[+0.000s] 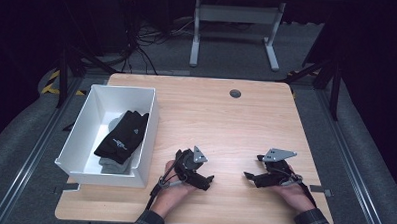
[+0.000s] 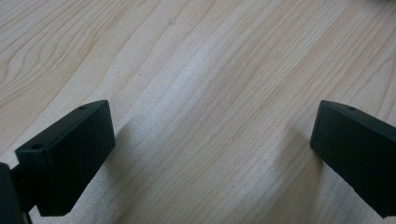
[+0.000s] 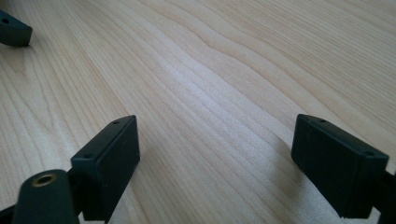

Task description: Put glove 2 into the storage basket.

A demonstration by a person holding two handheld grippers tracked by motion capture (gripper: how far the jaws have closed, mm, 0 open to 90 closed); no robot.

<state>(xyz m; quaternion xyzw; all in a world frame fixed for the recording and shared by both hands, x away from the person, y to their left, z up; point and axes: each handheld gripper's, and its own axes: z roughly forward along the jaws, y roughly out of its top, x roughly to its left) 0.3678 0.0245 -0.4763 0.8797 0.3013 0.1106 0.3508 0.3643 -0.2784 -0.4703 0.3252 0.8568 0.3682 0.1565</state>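
Near edge: L hand (image 1: 176, 184) holds left gripper (image 1: 208, 181) low on the wooden table (image 1: 221, 118), jaws pointing toward centre; in left gripper view jaws stand wide apart w/ bare wood grain between, nothing held. R hand (image 1: 291, 190) holds right gripper (image 1: 248, 175) opposite, near it but apart, jaws facing back at the left one; right gripper view shows jaws spread wide, empty, resting close to tabletop. Farther, at table's left: white bin (image 1: 80, 138), just beside L hand. Inside lies black glove (image 1: 121, 137) w/ small white logo, atop a grey garment (image 1: 112, 164). Far centre: round grommet (image 1: 235, 93).
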